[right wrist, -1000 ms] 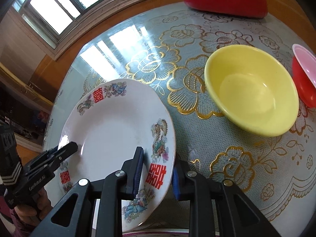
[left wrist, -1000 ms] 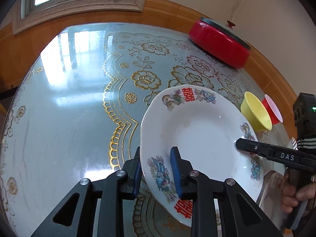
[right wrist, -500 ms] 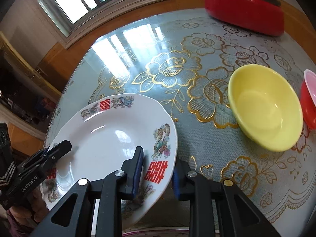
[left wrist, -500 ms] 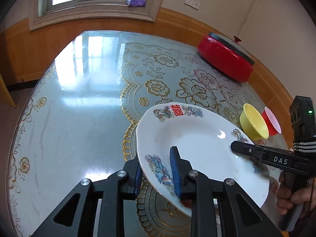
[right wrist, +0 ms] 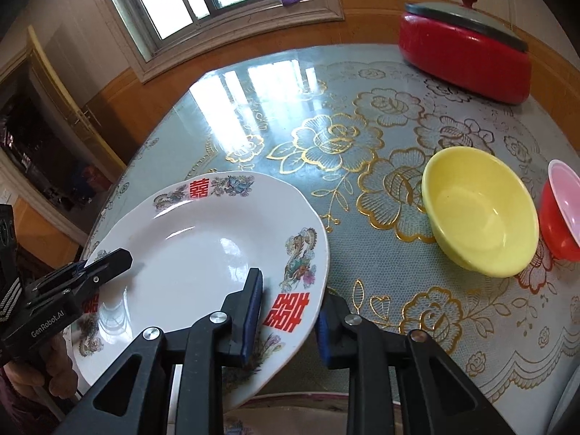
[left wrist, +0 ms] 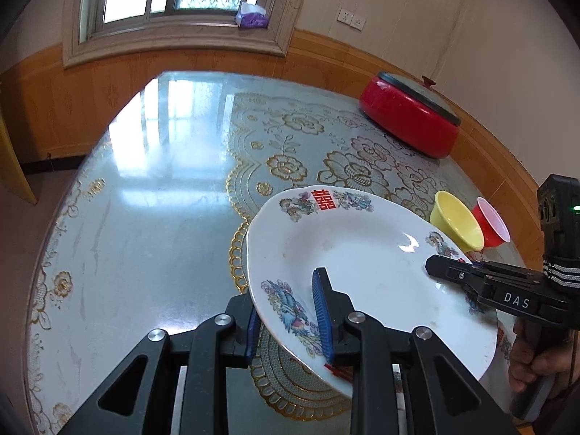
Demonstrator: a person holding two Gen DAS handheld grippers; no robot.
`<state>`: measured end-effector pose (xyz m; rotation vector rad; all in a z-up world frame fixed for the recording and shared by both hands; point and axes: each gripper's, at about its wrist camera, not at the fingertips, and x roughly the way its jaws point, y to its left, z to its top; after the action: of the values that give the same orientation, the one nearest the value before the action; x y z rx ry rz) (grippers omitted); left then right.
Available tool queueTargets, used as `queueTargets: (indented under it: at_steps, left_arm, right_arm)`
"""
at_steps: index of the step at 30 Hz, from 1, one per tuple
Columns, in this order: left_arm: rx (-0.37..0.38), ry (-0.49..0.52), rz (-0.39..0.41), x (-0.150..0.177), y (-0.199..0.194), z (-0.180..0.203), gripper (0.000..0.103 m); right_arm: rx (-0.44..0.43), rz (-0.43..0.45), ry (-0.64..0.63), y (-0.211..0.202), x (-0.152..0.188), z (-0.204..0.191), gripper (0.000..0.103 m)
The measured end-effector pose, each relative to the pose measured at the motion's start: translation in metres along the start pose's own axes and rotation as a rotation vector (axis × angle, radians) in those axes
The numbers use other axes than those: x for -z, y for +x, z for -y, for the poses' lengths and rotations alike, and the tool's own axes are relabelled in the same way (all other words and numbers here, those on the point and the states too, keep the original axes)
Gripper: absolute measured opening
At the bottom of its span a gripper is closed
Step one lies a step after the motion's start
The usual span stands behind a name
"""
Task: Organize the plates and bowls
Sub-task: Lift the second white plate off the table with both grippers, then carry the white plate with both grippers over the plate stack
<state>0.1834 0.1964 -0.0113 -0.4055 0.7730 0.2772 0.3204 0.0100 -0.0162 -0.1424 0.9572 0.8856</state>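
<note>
A white plate [left wrist: 362,264] with red characters and bird patterns hangs above the table, held by both grippers. My left gripper [left wrist: 288,320] is shut on its near left rim; it also shows in the right wrist view [right wrist: 90,266]. My right gripper [right wrist: 290,311] is shut on the opposite rim of the plate [right wrist: 188,250]; it also shows in the left wrist view [left wrist: 449,270]. A yellow bowl [right wrist: 478,214] and a red bowl [right wrist: 560,217] stand on the table to the right. Another patterned plate's rim [right wrist: 290,404] peeks out below.
A red lidded pot [right wrist: 464,50] stands at the table's far right edge near the wall. The round glass-topped table [left wrist: 152,217] has a gold flower cloth. A window and a purple packet [left wrist: 252,18] on its sill are behind.
Both grippers have lifted the plate higher above the table and drawn back; more of the room and window shows. The bowls have not moved.
</note>
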Motion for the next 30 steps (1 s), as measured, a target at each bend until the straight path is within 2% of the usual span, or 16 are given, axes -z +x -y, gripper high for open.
queueTargets:
  at_steps: [8,14,21,30]
  left_arm:
    - [0.004,0.021,0.049,0.003,-0.027,0.016,0.027]
    - [0.04,0.071,0.084,0.018,-0.054,0.044,0.027]
    - [0.107,0.133,0.084,0.041,-0.067,0.082,0.027]
    - [0.184,0.202,0.041,0.075,-0.07,0.12,0.027]
  right_arm:
    - [0.004,0.061,-0.02,-0.037,0.013,-0.002,0.026]
    - [0.0,0.102,0.015,-0.073,0.041,0.01,0.026]
    - [0.053,0.153,0.052,-0.117,0.082,0.029,0.026]
    - [0.128,0.165,0.117,-0.154,0.139,0.051,0.026]
